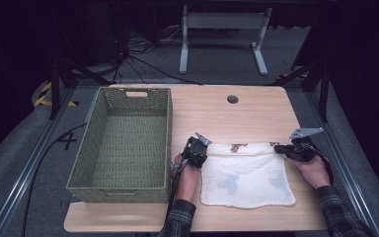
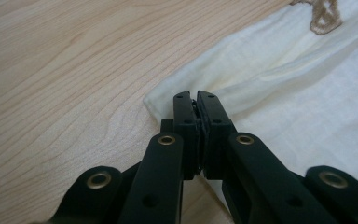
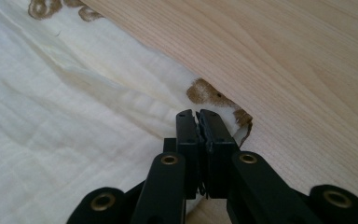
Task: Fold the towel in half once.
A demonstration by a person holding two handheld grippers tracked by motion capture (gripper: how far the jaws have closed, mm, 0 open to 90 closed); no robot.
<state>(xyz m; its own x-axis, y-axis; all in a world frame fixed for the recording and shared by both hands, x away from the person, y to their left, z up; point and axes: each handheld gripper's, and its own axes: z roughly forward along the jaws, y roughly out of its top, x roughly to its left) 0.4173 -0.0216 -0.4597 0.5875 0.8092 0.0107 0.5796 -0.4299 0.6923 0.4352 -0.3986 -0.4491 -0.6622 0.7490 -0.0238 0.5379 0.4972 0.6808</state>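
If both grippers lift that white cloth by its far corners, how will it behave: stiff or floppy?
Probably floppy: the cloth lies flat and creases into soft folds near the left gripper. It looks thin and light, so it should hang and sag between left and right gripper. With the jaws closed on thin fabric, a corner might slip.

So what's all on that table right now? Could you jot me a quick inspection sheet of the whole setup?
Surface: light wooden table with a round hole near its far edge.
Job's things: cream cloth with brown prints, lying flat, a fold along its far edge.
Clutter: an empty green woven basket on the table's left side.
Grippers: left gripper shut on the cloth's far left corner; right gripper shut on its far right corner.
Cables: a black cable trails from the left gripper; more cables lie on the floor beyond.
Surroundings: grey floor, a white table frame, dark background.
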